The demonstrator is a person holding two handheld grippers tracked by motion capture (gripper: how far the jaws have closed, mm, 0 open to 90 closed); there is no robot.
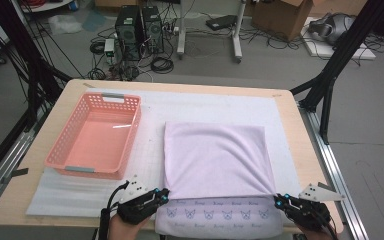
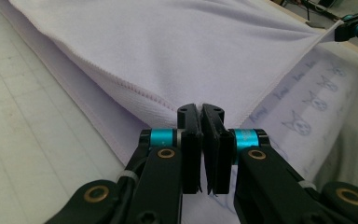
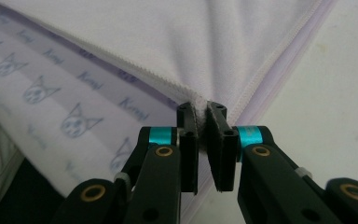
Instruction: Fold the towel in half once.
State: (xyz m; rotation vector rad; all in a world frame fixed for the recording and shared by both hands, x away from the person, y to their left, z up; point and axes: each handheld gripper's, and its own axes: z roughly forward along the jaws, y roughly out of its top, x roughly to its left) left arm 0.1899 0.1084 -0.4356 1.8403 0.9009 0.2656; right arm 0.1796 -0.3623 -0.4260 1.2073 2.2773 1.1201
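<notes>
A pale lilac towel point(image 1: 215, 155) lies folded on the white mat, its printed band with cat faces point(image 1: 220, 215) showing along the near edge. My left gripper point(image 1: 164, 196) is shut on the near left corner of the top layer point(image 2: 186, 105). At the near right, my right gripper point(image 1: 278, 200) is shut on the other corner point(image 3: 200, 100). Both corners are pinched between the pads and pulled taut, so folds run across the towel from corner to corner. The far gripper point(image 2: 354, 28) also appears in the left gripper view at the top right.
An empty pink plastic basket point(image 1: 96, 137) stands on the mat to the left of the towel. The white mat point(image 1: 205, 105) covers most of the wooden table point(image 1: 290, 107). Computers, cables and boxes sit on the floor beyond the table.
</notes>
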